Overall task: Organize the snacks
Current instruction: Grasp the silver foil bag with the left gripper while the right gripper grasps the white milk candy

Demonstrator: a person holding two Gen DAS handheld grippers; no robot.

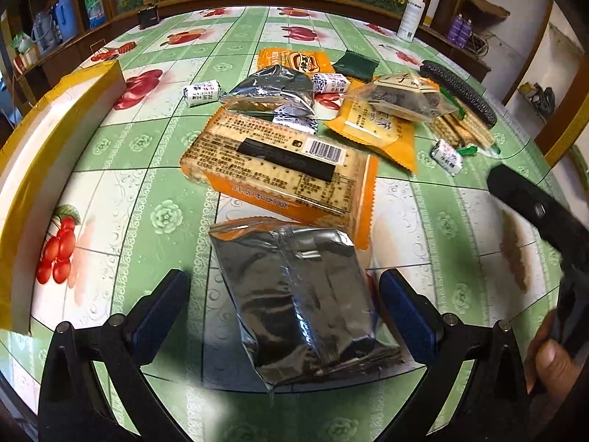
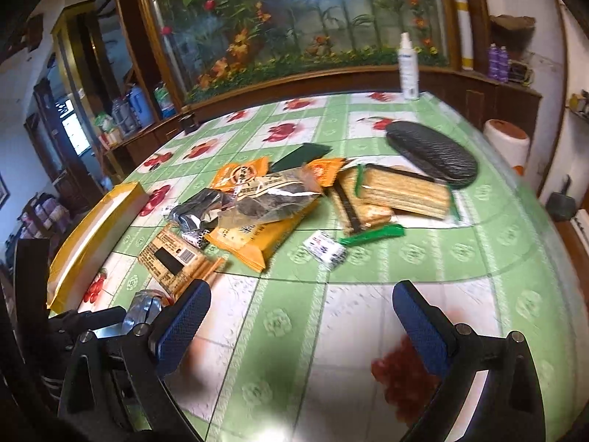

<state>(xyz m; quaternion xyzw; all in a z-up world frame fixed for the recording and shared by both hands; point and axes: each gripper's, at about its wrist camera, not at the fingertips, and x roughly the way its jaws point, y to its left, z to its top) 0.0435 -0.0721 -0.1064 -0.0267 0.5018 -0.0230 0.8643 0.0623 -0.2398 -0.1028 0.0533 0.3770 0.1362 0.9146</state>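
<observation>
A pile of snacks lies on the green floral tablecloth (image 1: 121, 169). In the left wrist view my left gripper (image 1: 283, 313) is open, its jaws on either side of a silver foil packet (image 1: 298, 302) that lies on the table. Behind it lies an orange cracker pack (image 1: 279, 169), back side up. A white and yellow box (image 1: 48, 147) stands at the left. My right gripper (image 2: 300, 316) is open and empty above bare cloth, short of the pile; a small white candy (image 2: 325, 250) lies just ahead of it. The box also shows in the right wrist view (image 2: 92, 235).
More packets, biscuit sticks (image 2: 401, 191) and wrapped candies (image 1: 200, 92) are heaped mid-table. A black case (image 2: 430, 153) lies at the far right. A white spray bottle (image 2: 409, 68) stands at the table's far edge, by a wooden-framed screen.
</observation>
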